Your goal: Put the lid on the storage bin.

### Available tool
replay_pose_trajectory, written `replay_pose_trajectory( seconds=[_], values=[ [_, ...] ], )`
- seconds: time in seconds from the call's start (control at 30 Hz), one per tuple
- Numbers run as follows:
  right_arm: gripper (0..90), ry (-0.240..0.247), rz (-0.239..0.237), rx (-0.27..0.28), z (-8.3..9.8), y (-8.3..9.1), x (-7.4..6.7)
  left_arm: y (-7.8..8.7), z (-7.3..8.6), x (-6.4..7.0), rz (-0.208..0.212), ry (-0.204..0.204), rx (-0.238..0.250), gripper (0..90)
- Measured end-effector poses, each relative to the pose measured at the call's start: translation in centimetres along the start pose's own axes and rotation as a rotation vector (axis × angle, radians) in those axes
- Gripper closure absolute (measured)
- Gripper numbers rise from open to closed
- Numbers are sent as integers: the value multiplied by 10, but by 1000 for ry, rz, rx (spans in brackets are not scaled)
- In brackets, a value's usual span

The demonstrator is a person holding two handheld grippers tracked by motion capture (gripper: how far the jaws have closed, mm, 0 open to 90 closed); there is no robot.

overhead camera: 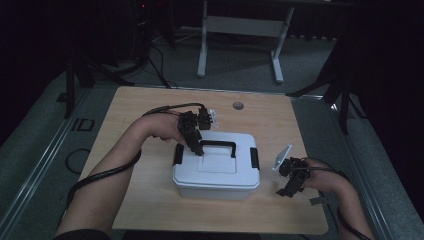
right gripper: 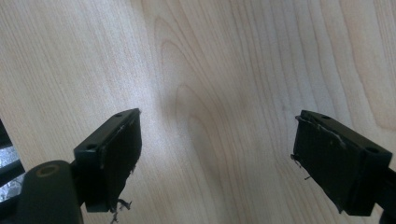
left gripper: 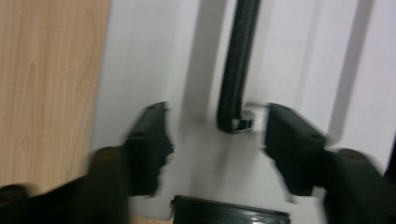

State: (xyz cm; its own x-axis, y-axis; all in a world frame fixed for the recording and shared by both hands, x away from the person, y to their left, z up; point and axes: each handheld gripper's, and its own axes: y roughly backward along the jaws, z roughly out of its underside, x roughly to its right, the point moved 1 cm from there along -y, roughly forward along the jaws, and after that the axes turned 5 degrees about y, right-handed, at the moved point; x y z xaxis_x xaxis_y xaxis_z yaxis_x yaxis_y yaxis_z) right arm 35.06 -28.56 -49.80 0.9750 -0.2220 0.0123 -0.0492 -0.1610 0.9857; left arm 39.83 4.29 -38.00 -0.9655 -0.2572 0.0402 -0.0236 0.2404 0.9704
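Observation:
A white plastic box [overhead camera: 218, 176] with a black carry handle [overhead camera: 218, 146] and a black latch [overhead camera: 178, 154] at each end sits mid-table. My left gripper [overhead camera: 196, 148] hangs over the lid's left part, at the handle's left end. In the left gripper view, my left gripper [left gripper: 215, 149] is open, its jaws either side of the handle's end [left gripper: 237, 70], just above the white lid [left gripper: 149, 56]; a latch [left gripper: 229, 212] shows at the bottom edge. My right gripper [overhead camera: 289, 190] is low over the table to the right of the box. Its view shows the right gripper [right gripper: 217, 158] open wide over bare wood.
The wooden table [overhead camera: 150, 110] has a round cable hole [overhead camera: 238, 105] at the back. Cables trail from both grippers along the person's forearms. Beyond the table stand a white desk frame [overhead camera: 240, 30] and dark stands on a grey floor.

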Motion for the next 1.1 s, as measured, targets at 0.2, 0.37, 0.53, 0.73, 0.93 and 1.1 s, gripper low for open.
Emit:
replay_pose_trajectory(
  seconds=[0.2, 0.37, 0.53, 0.73, 0.93, 1.1],
  values=[
    [152, -2, 0, 6, 0, 0, 1, 6, 6, -2, -10, 41, 35, 147],
    [151, -4, 0, 3, 0, -1, 1, 11, 11, -4, -43, 61, 58, 17],
    [152, -8, 2, 13, 0, 0, 1, 16, 28, -6, -58, 77, 91, 17],
    [152, -12, 6, 16, -2, 1, 2, 19, 44, -9, -76, 95, 105, 16],
    [151, -15, 7, 21, -3, 0, 3, 23, 64, -10, -87, 116, 137, 17],
    [151, -18, 14, 21, -4, 1, 3, 24, 82, -13, -93, 156, 143, 16]
  ],
)
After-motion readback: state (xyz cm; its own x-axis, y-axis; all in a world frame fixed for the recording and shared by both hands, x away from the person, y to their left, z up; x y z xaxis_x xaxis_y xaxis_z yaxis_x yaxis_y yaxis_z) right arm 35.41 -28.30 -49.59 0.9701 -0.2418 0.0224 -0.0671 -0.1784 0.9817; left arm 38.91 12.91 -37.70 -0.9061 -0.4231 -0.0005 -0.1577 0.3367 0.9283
